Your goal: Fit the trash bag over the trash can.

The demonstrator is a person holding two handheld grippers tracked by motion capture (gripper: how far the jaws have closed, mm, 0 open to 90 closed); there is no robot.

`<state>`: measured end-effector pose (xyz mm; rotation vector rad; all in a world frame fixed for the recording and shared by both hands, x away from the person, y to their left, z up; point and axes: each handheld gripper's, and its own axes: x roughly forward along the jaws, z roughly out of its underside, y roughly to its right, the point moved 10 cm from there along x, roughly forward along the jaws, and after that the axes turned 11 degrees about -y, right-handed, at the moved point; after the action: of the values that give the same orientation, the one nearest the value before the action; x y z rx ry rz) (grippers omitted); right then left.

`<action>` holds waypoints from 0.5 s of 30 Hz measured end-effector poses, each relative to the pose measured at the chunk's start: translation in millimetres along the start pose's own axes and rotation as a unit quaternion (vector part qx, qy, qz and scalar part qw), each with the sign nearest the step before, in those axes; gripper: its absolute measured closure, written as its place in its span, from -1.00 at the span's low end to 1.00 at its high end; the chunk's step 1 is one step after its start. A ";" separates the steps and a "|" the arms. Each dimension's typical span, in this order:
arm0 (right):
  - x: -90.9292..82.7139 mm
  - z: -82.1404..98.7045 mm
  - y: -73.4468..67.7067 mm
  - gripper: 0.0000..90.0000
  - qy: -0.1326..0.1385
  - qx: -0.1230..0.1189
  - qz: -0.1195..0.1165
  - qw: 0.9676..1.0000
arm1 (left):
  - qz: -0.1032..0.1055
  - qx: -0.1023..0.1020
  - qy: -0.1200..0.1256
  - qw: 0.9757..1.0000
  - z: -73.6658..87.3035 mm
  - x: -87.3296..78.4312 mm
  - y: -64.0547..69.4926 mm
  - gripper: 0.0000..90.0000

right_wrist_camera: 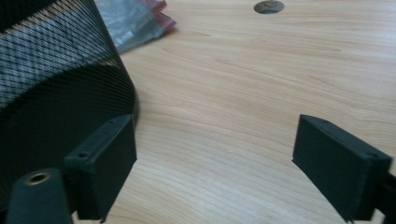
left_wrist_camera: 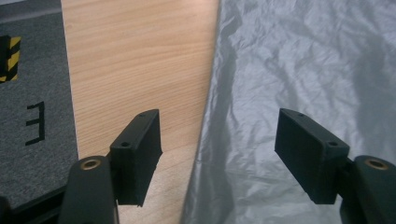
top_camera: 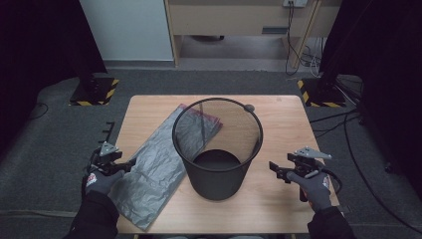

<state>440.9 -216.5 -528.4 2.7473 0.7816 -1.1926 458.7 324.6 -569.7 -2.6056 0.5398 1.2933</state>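
Grey bin liner (top_camera: 149, 174) beside the mesh bin (top_camera: 217, 149) may slide or bunch if the left gripper (top_camera: 130, 163), jaws apart like the right gripper's (top_camera: 273, 169), pinches only its thin edge.

a wooden table (top_camera: 283, 124) stands on dark grey carpet (top_camera: 45, 144). behind it a pale wall panel (top_camera: 127, 27) and a wooden desk (top_camera: 239, 17) with cables (top_camera: 298, 50) hanging. black curtains (top_camera: 383, 59) flank both sides, with yellow-black striped stand bases (top_camera: 94, 92) beneath. light is dim.
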 end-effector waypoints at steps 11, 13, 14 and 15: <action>2.5 4.0 -1.8 -0.37 -0.024 -0.008 0.001 1.000 | 0.031 -0.029 -0.047 0.998 18.4 13.3 -6.7 -0.18; 1.7 4.3 -1.9 -0.36 -0.023 -0.007 0.001 1.000 | 0.037 -0.020 -0.058 0.997 18.6 16.8 0.5 -0.11; 1.5 4.1 -1.1 -0.36 -0.022 -0.009 0.003 1.000 | 0.041 -0.019 -0.060 0.997 17.5 17.2 3.0 -0.06; 1.5 4.4 -0.7 -0.35 -0.024 -0.011 0.003 1.000 | 0.042 -0.021 -0.059 0.997 16.2 17.9 5.3 -0.01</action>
<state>438.4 -216.2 -532.3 2.6910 0.7763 -1.2374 454.6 320.7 -593.8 -2.5437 0.6136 1.4892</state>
